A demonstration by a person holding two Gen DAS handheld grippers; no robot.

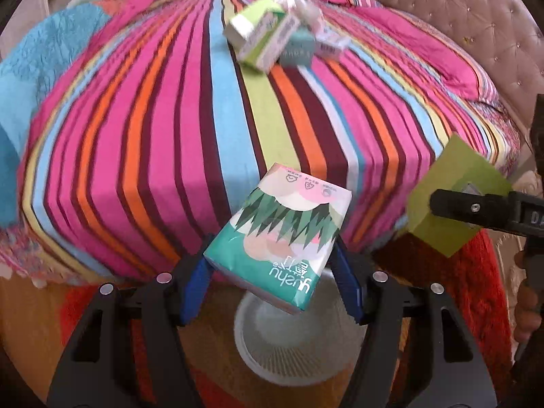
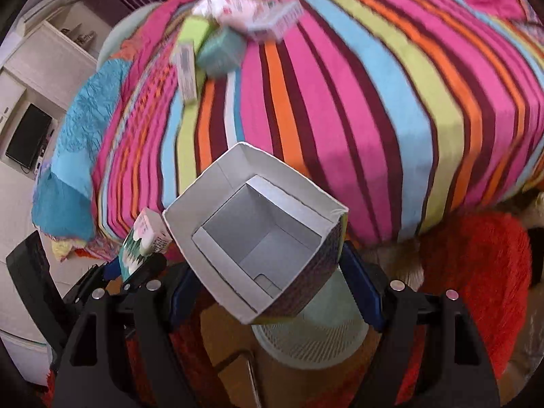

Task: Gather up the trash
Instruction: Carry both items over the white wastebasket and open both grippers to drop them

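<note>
Both wrist cameras hang just off the foot of the striped bed (image 1: 190,129), looking forward and down across its cover from close above the white mesh bin (image 1: 299,343) on the floor. The left view faces toward the tufted headboard (image 1: 452,10); the right view turns more toward the white cabinets (image 2: 44,64) beyond the bed. Both share the bed, the bin and the pile of boxes (image 1: 272,37) far up the bed.

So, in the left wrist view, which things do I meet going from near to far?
White bin → tissue pack in the left gripper → striped bedspread → pile of small boxes → headboard.
</note>
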